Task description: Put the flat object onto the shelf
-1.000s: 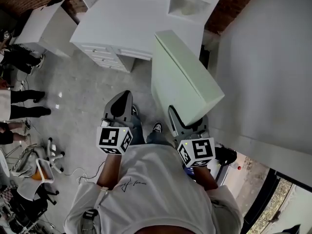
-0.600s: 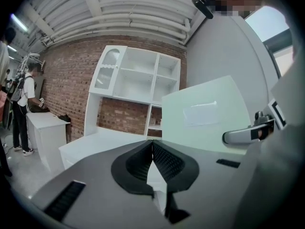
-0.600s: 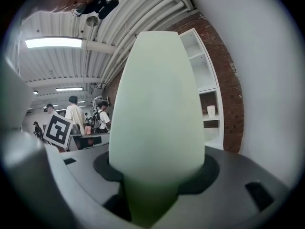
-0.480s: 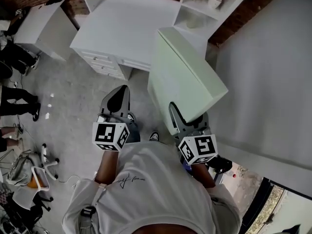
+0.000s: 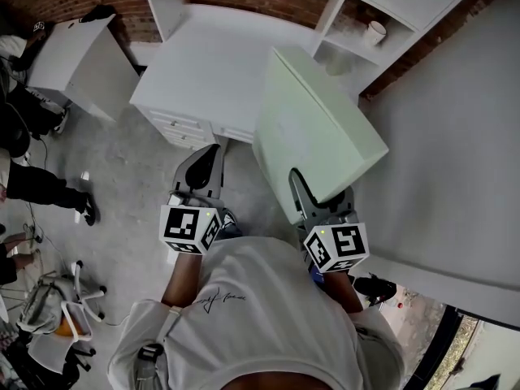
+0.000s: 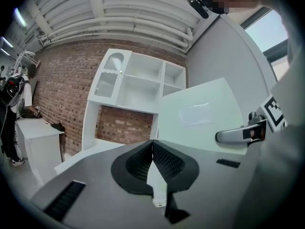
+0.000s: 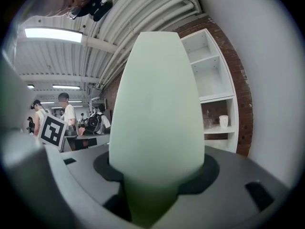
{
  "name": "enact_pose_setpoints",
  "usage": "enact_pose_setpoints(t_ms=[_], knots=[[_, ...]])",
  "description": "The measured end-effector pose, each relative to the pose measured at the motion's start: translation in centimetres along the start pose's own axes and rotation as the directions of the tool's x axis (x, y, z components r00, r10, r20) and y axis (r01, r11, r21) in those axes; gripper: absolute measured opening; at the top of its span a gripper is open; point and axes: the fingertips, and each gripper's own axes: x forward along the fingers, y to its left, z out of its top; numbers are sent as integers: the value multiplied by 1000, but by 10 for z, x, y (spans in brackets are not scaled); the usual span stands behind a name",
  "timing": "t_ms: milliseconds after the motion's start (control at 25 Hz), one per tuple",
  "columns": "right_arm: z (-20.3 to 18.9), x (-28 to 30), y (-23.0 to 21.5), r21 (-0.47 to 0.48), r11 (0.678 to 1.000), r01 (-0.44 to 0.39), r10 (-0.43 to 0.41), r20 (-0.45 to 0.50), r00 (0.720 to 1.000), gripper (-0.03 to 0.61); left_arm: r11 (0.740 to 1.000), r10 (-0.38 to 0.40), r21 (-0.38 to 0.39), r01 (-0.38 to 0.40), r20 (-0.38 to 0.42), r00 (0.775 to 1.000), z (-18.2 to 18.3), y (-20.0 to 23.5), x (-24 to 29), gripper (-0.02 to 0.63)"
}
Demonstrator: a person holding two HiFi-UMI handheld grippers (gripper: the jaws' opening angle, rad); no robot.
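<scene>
A pale green flat panel is held tilted in the air, its lower edge clamped in my right gripper, which is shut on it. It fills the middle of the right gripper view as the panel and hides that gripper's jaws. My left gripper is shut with nothing in it and hangs to the panel's left, apart from it. The white shelf unit stands on the far right of a white desk, with open compartments. A white cup sits on one shelf board.
A grey wall runs close along my right side. A white cabinet stands at the far left against the brick wall. People's legs and a small wheeled stool are on the floor at left.
The view has moved closer to the desk and shelf unit, and more of the shelf with the cup now shows. The panel is carried forward in the right gripper; both grippers keep their states.
</scene>
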Motion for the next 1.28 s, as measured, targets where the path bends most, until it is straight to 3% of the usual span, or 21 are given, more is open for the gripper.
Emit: enact_pose_setpoints(t_ms=[440,800,1280], knots=[[23,47,8,-20,996,83,-83,13,996,273,997,-72,1,72,7,997,17,50,36,14],[29,100,-30,4,998,63,-63,19,998,272,995,-93,34,94,-21,995,16,63,105,14],[70,197,-99,-5,999,-34,35,57,998,272,989,-95,111,94,0,996,56,81,234,14]])
